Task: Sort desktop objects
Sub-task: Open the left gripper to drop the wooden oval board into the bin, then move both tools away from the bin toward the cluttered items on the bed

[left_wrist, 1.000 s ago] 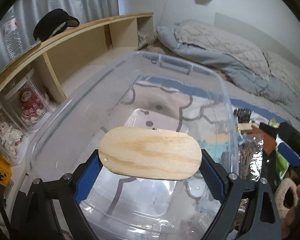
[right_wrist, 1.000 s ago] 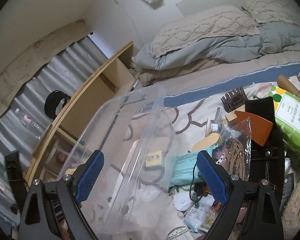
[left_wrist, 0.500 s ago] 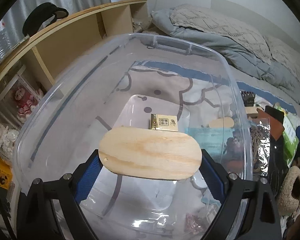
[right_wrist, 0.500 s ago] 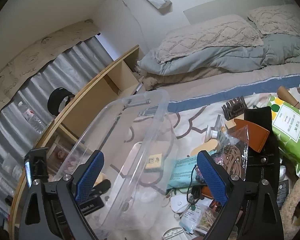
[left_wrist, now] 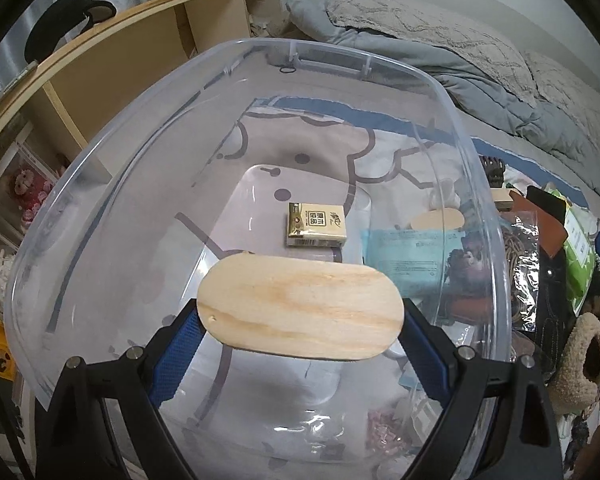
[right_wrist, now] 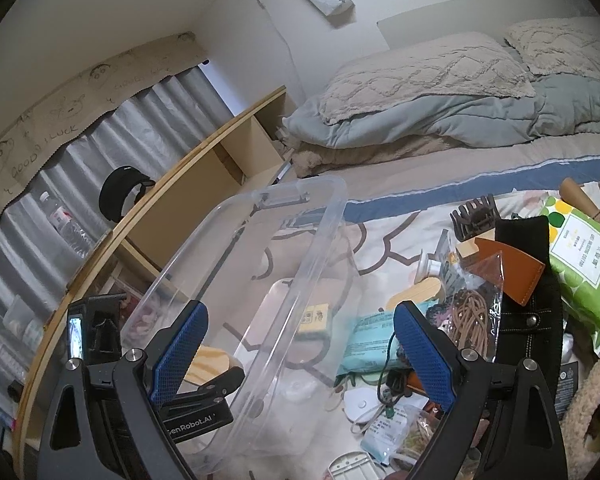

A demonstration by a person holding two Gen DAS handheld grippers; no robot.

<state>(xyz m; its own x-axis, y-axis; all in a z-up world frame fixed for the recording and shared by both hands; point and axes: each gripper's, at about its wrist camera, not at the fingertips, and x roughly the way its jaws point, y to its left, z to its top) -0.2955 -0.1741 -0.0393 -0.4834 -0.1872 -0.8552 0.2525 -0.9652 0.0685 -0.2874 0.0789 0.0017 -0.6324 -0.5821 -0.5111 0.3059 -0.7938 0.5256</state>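
Observation:
My left gripper [left_wrist: 300,320] is shut on an oval wooden board [left_wrist: 300,310] and holds it over the near end of a clear plastic bin [left_wrist: 456,148]. A small yellow box [left_wrist: 316,225] lies on the bin floor beyond the board. In the right wrist view the bin [right_wrist: 324,216] stands left of centre, with the left gripper [right_wrist: 204,384] and the board [right_wrist: 210,364] seen through its wall. My right gripper [right_wrist: 300,352] is open and empty, above the bin's right wall and the clutter.
Right of the bin lie a teal packet [right_wrist: 376,332], a second wooden oval [right_wrist: 414,294], a brown cord bag [right_wrist: 470,320], a hair claw [right_wrist: 474,216], a black case [right_wrist: 528,312], a green wipes pack [right_wrist: 584,268]. Wooden shelf [left_wrist: 112,64] left; bedding [right_wrist: 440,100] behind.
The left gripper has moved forward and tipped down over the bin with the board, so the yellow box came into view. The right gripper pulled back slightly.

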